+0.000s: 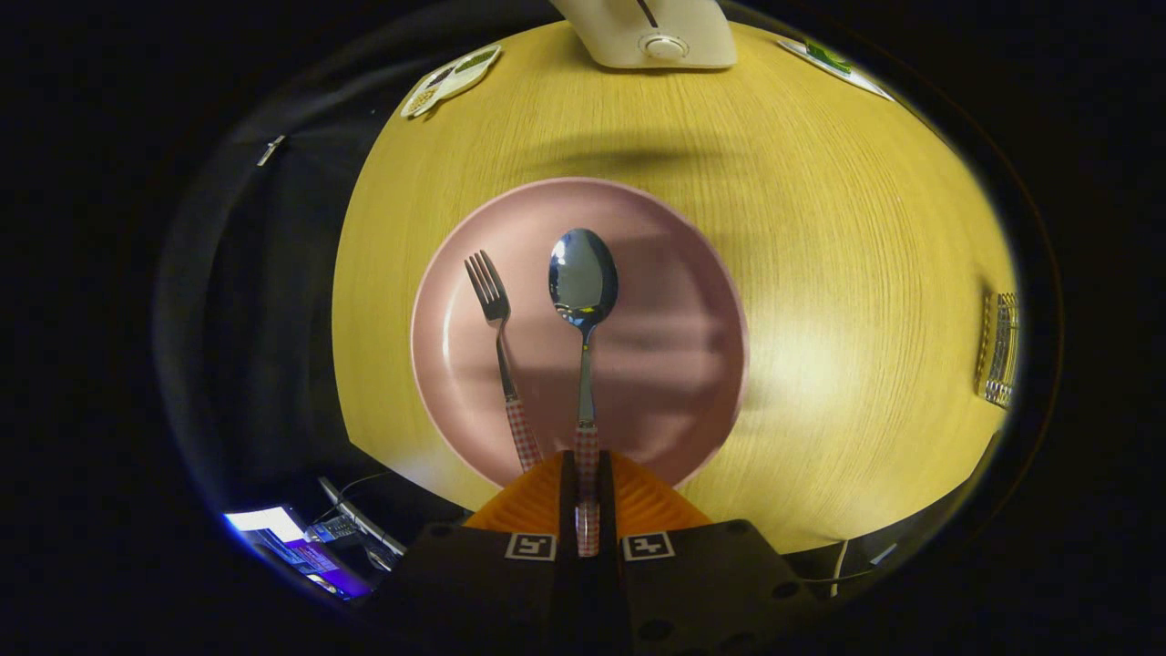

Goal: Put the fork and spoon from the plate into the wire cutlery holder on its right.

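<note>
Fingers of the gripper [588, 474] are closed on the checked handle of the spoon [583, 310], whose bowl lies ahead on the pink plate [674, 364] with the fork [499, 346] just left, and the wire cutlery holder [1000, 351] stands well off right.

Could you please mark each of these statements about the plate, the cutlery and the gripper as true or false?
1. The spoon has its checked handle between the gripper fingers, which are closed on it. True.
2. The fork already stands in the wire cutlery holder. False: it lies on the pink plate, beside the spoon.
3. The wire cutlery holder sits on the wooden table, apart from the plate. True.
4. The spoon's bowl points toward the gripper. False: it points away, handle toward the fingers.
</note>
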Action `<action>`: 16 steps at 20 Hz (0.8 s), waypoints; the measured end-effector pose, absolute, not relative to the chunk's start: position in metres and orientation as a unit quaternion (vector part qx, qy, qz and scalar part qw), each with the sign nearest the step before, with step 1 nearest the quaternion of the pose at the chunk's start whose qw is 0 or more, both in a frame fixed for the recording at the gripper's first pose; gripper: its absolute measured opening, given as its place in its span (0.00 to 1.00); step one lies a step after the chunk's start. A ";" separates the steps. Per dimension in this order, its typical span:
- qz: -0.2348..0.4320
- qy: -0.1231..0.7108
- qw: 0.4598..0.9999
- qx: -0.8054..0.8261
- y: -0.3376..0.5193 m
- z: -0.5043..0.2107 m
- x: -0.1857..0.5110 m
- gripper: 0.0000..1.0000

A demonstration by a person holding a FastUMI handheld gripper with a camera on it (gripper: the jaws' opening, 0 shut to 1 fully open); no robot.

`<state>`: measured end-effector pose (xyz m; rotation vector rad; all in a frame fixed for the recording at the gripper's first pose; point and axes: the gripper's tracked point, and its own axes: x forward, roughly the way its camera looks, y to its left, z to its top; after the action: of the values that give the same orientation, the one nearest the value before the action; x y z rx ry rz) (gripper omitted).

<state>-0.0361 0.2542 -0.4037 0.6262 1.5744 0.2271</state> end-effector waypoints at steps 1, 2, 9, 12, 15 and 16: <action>0.106 0.688 0.659 0.283 0.249 -0.395 -0.036 0.11; 0.113 0.679 0.664 0.291 0.242 -0.385 -0.034 0.12; 0.150 0.599 0.731 0.289 0.153 -0.309 -0.028 0.12; 0.151 0.587 0.749 0.268 0.101 -0.291 -0.038 0.12; 0.135 0.603 0.750 0.237 0.037 -0.288 -0.061 0.12; 0.127 0.614 0.745 0.228 0.015 -0.290 -0.070 0.12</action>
<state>-0.0700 0.0155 -0.2898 0.4982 1.3437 0.2785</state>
